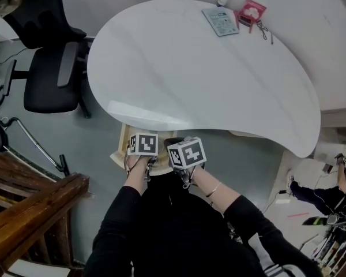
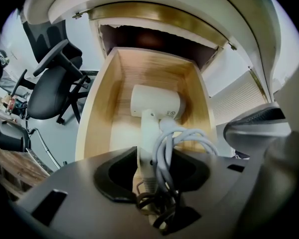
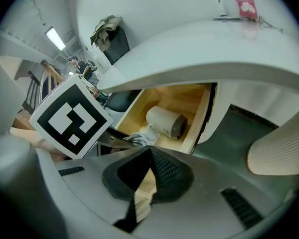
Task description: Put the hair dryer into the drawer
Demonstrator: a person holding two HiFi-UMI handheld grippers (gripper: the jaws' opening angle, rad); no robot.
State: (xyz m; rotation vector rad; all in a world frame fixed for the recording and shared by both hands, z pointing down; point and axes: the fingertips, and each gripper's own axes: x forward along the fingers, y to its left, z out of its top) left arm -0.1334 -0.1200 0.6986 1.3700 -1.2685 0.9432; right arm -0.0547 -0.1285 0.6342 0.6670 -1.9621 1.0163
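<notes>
Left gripper [image 1: 143, 154] and right gripper [image 1: 187, 166] hang above the open light wooden drawer [image 1: 123, 143] under the white kidney-shaped table [image 1: 207, 79]. Left gripper view: jaws parted, not pressing; white hair dryer [image 2: 155, 102] lies in the drawer, handle and grey coiled cord [image 2: 172, 148] between them. Right gripper view: jaws closed together, empty.

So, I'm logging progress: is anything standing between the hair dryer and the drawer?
Nothing visible does. The hair dryer already lies inside the open drawer, body toward the back, with its handle and coiled cord toward the front, between the open jaws of the left gripper.
</notes>
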